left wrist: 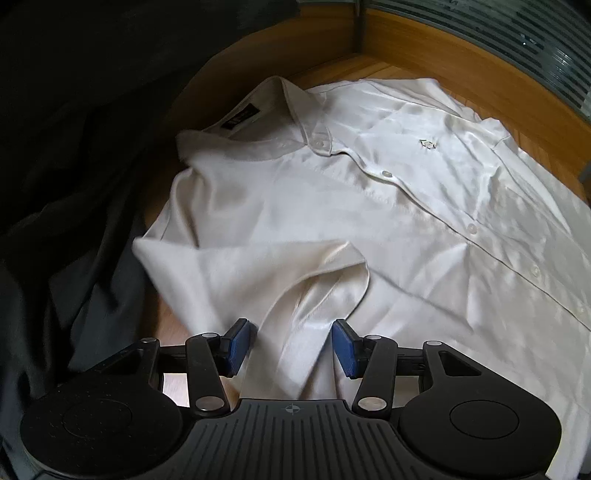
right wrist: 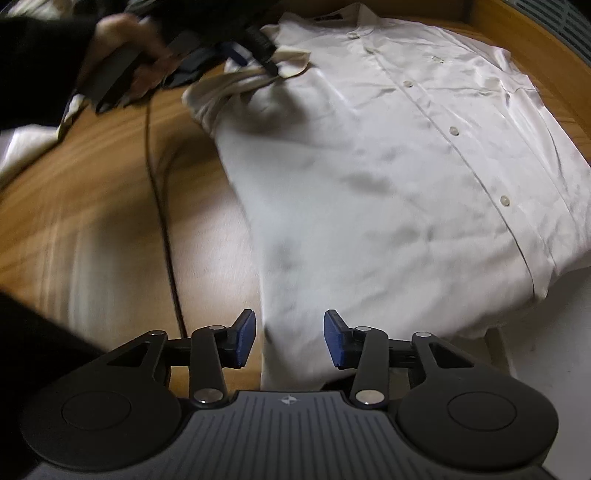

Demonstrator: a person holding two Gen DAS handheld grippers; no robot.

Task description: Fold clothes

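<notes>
A white button-up shirt [left wrist: 369,206] lies front-up on the wooden table [right wrist: 92,206], its collar [left wrist: 258,122] at the far end. One short sleeve [left wrist: 280,273] is folded in over the chest. My left gripper [left wrist: 292,345] is open right over that sleeve, with cloth lying between the blue pads [left wrist: 240,343] and a gap on either side. In the right wrist view the same shirt [right wrist: 388,177] fills the right half. My right gripper [right wrist: 290,341] is open at the shirt's lower side edge, which runs between its fingers untouched. A hand [right wrist: 122,48] holds the left gripper [right wrist: 255,55] at the sleeve.
Dark clothing [left wrist: 74,184] is piled to the left of the shirt. A thin black cable [right wrist: 162,206] trails across the bare wood beside the shirt. A raised wooden rim [left wrist: 369,29] and a slatted panel [left wrist: 517,37] close off the far side. The table's edge [right wrist: 495,347] runs under the hem.
</notes>
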